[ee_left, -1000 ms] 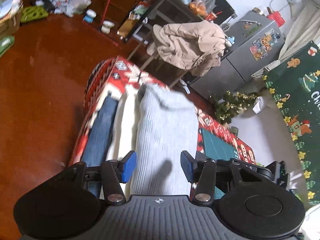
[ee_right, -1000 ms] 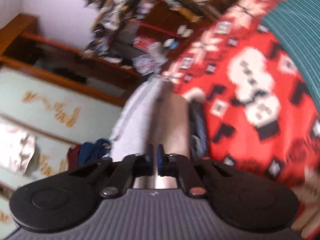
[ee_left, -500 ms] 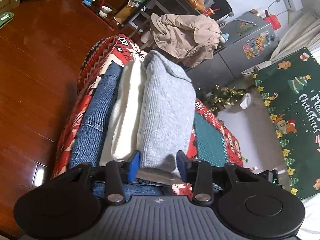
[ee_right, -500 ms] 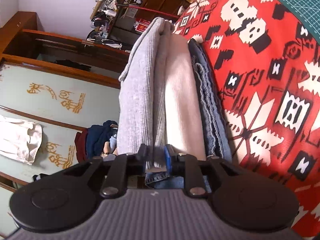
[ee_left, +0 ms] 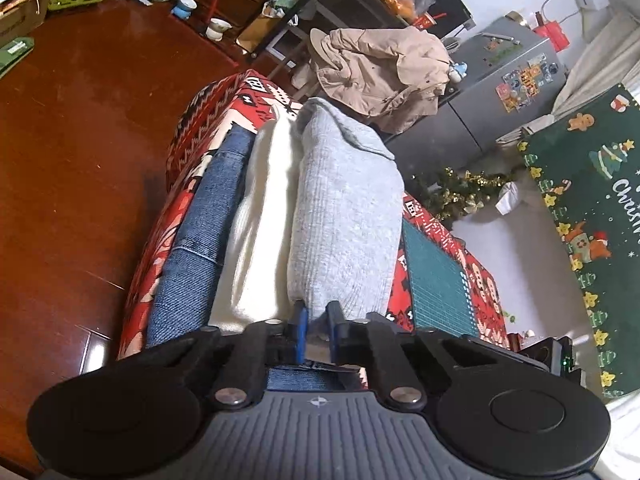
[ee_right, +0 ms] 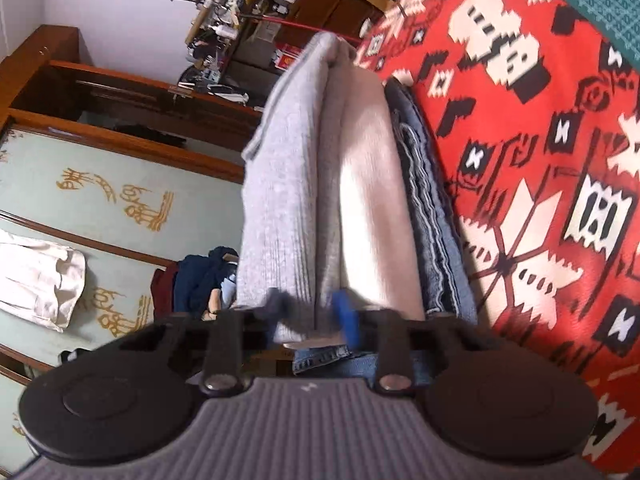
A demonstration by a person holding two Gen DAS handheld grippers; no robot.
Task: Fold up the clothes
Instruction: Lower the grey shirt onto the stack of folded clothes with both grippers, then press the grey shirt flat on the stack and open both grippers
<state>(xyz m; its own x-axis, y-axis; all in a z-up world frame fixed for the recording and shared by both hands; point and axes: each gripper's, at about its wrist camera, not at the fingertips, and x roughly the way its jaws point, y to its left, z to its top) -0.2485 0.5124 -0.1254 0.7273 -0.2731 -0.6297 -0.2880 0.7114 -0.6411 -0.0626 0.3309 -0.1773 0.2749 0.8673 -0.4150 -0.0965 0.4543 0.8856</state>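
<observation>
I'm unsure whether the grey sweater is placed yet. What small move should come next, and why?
Probably open the left claw and draw it back. The folded grey sweater already lies on the cream garment and jeans, the left claw is pinching its near edge, and the right claw looks open around it.

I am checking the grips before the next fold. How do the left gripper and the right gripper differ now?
The left gripper is shut on a thin edge of the grey sweater; the right gripper stands wider, its jaws apart around a thicker part of the sweater. The left view is sharp, while the right gripper's fingertips are blurred. Both have blue pads and sit at the near end of the sweater.
</observation>
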